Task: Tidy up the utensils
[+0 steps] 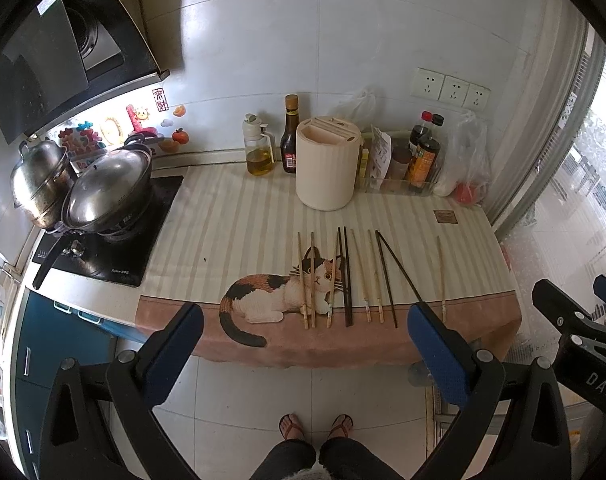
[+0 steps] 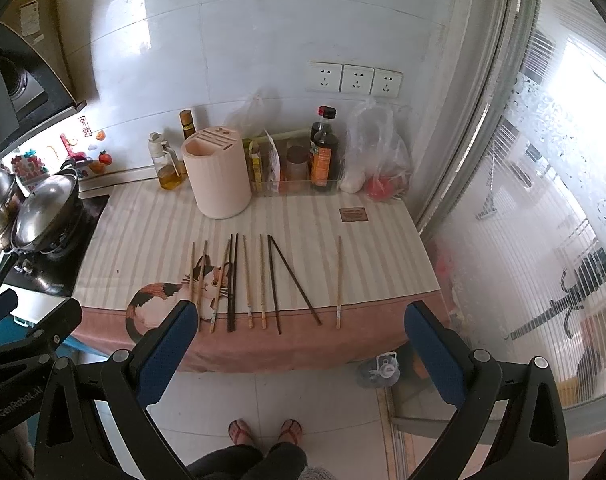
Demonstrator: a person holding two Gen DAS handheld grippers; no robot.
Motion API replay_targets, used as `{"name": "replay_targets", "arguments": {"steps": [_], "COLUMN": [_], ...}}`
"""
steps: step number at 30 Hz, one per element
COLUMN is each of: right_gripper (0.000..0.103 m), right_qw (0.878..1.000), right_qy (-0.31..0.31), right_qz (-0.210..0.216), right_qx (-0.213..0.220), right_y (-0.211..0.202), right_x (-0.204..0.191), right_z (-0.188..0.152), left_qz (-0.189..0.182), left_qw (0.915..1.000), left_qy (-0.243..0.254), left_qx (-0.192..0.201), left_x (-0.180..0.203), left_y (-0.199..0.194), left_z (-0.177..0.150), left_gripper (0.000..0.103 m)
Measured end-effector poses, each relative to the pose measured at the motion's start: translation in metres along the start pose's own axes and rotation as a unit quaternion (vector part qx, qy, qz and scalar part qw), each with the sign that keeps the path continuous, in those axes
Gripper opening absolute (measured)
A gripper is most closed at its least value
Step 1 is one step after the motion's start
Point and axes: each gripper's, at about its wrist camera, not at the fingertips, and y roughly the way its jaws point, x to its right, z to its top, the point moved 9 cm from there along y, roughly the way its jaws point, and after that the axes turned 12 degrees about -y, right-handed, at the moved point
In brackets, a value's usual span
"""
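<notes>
— Where are the chopsticks (image 1: 345, 278)?
— In a row near the cloth's near edge (image 1: 303, 354); the cream holder (image 1: 328, 164) stands far behind, bare striped cloth between.
— And the grippers?
— Left gripper (image 1: 305, 332) and right gripper (image 2: 301, 330) hover off the near edge, jaws spread wide, holding nothing.

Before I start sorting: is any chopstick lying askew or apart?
Yes. One dark chopstick slants diagonally, splaying from its partner, and a light chopstick lies alone to the right. The others run roughly parallel.
</notes>
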Motion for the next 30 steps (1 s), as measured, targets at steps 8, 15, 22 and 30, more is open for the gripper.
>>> {"name": "replay_targets", "arguments": {"steps": [8, 15, 22, 30], "right_gripper": [0.103, 0.103, 0.103, 0.103], "right_qw": [1.0, 1.0, 1.0, 1.0], "right_qy": [-0.001, -0.001, -0.002, -0.004], "right_qz": [0.0, -0.002, -0.003, -0.003], "right_qx": [-0.001, -0.002, -0.002, -0.006], "right_y": [-0.0009, -0.0026, -0.0051, -0.0056], "right_x": [-0.0011, -0.0009, -0.0008, -0.0025], "right_z": [0.0013, 0.0029, 0.0038, 0.0014], "left_qz": [0.0, -0.001, -0.001, -0.002], "left_qw": [1.0, 1.0, 1.0, 1.0], "left_qy": [-0.001, -0.002, -0.002, -0.003], "left_qx": [0.0, 0.001, -0.001, -0.001], "left_x": [0.001, 0.0013, 0.0009, -0.0001], "left_y": [0.0, 0.0001, 0.0, -0.0001], "left_z": [0.0013, 0.0029, 0.0027, 0.0022], "left_gripper": [0.103, 0.103, 0.103, 0.103]}}
